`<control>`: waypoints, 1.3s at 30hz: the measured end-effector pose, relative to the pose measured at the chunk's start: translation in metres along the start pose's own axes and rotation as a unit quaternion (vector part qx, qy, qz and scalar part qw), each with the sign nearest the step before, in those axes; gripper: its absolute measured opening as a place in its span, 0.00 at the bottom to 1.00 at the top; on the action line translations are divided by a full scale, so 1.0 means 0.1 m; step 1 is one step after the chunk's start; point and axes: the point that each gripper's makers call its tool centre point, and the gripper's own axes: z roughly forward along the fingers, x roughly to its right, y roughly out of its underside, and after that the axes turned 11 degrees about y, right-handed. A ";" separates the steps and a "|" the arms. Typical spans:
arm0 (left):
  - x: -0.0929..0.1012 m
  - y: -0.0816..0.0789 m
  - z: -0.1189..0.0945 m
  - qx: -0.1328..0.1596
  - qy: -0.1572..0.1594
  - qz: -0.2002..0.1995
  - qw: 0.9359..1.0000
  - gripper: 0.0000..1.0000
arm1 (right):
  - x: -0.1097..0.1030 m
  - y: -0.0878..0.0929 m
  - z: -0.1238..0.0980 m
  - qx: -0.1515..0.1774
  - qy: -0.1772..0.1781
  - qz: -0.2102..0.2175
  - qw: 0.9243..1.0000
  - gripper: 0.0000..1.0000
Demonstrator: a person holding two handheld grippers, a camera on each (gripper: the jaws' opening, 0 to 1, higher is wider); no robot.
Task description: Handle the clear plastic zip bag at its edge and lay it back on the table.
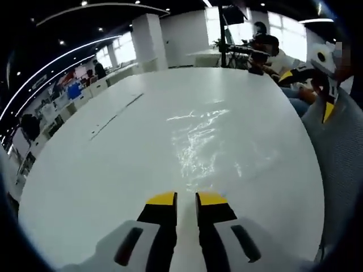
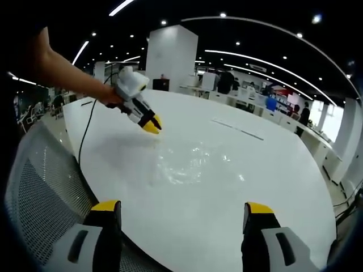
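The clear plastic zip bag [image 1: 207,141] lies flat and crinkled on the white table [image 1: 102,187]; it also shows as a glossy patch, the bag [image 2: 193,164]. My left gripper [image 1: 186,198] is low over the table at the bag's near edge, jaws almost together with a thin gap and nothing seen between them. In the right gripper view the left gripper [image 2: 151,126] is held by a hand, tips down at the bag's corner. My right gripper [image 2: 182,211] stands wide open at the table edge, apart from the bag; the right gripper [image 1: 327,110] also shows beyond the table's right rim.
A grey mesh chair [image 2: 42,187] stands against the table edge by the right gripper. A black cable [image 2: 85,133] trails from the left gripper across the table. A thin dark seam [image 1: 116,116] runs over the tabletop. People and desks are in the background.
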 end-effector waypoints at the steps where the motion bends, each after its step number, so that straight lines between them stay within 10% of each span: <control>1: 0.03 -0.01 0.01 -0.004 0.008 0.007 1.000 0.12 | 0.00 0.00 0.00 0.000 0.000 0.000 1.000 0.89; 39: 0.12 0.08 0.24 -0.125 0.108 0.197 0.966 0.12 | 0.04 0.02 0.01 -0.007 0.010 0.002 1.000 0.88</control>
